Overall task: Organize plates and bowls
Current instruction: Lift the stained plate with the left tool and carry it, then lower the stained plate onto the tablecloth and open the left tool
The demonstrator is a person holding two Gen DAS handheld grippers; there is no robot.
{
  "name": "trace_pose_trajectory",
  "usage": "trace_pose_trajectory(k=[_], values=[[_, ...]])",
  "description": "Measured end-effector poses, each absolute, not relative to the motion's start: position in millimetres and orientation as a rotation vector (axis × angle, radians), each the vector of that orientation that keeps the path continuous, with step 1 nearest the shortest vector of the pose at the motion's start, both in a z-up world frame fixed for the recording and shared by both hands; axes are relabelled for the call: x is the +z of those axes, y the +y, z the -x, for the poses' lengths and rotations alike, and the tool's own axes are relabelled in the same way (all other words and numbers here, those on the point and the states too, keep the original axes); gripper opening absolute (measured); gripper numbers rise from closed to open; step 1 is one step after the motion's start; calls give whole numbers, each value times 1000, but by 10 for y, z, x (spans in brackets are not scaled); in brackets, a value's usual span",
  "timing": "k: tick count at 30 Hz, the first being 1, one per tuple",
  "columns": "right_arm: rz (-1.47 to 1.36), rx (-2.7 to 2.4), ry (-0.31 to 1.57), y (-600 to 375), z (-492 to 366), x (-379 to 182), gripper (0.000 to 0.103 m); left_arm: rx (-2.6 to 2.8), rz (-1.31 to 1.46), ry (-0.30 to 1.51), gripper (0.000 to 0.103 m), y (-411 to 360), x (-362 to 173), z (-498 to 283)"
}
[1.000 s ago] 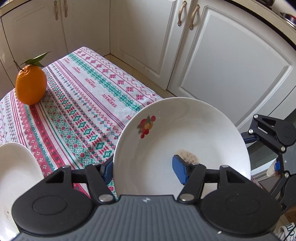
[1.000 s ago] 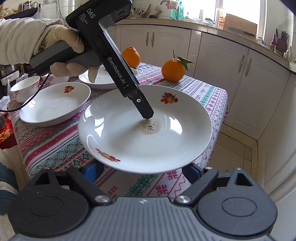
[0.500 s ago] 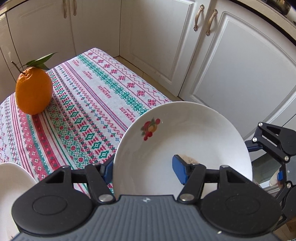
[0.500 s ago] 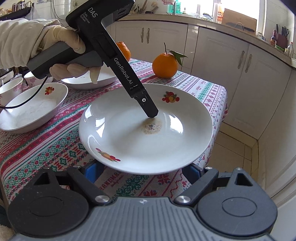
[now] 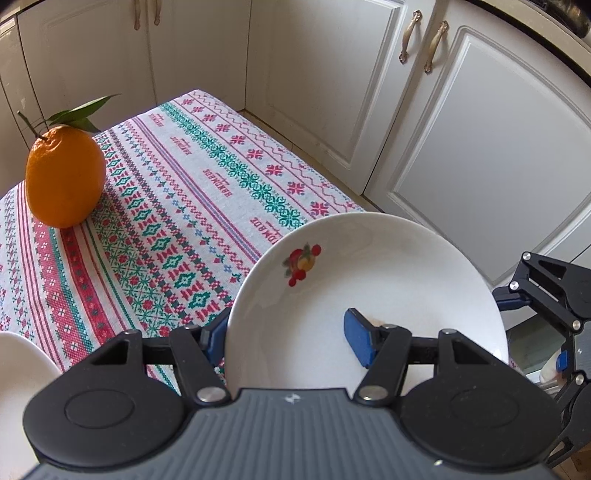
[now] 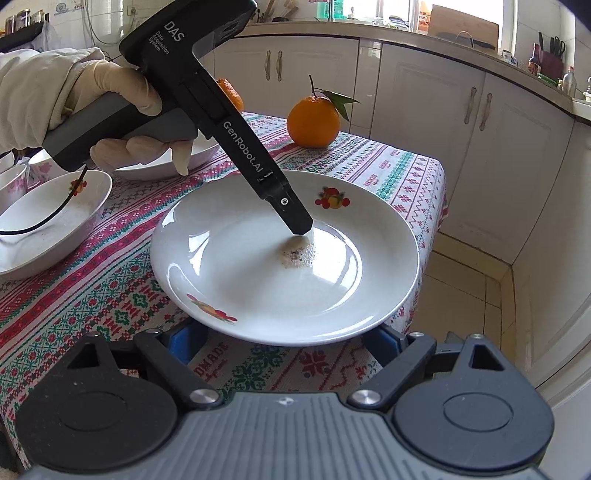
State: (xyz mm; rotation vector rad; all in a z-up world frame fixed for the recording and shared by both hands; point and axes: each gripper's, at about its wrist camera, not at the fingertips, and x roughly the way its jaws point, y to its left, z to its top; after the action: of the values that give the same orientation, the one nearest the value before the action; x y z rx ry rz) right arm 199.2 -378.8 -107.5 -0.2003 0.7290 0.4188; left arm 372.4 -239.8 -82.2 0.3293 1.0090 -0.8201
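A: Why is the plate (image 6: 284,258) raised off the bench (image 6: 74,302)?

B: The left gripper (image 5: 291,341) has its jaws clamped across the rim, 1 pad inside and 1 under, probably to carry it to a stack.

A: And the right gripper (image 6: 284,339)?

B: Jaws spread wide under the near rim, gripping nothing. Glossy, shallow porcelain with fruit decals; woven cloth below.

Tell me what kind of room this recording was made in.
Most likely a home kitchen: white cabinets under a cluttered countertop, a knife block by the window, and a cloth-covered table with plates.
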Motion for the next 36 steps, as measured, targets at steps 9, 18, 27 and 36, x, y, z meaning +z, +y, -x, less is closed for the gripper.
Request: trace_pose_trajectory(k=[9,18,27,36], values=[[199,385,708,-3806,-1902,-985,103,-788,-335,957,81,-2288,-671,-3616],[209,334,712,-3756,-1719,-864,103,-778,-344,873,84,-2081,-341,-3266],[210,270,689,-3579,-1420,-683,103,-748,-344,740,88,-1757,-2,-2691],[161,235,644,-3314,-1030,-552,103,-693,-299,621,96,-1310,112,-2007]])
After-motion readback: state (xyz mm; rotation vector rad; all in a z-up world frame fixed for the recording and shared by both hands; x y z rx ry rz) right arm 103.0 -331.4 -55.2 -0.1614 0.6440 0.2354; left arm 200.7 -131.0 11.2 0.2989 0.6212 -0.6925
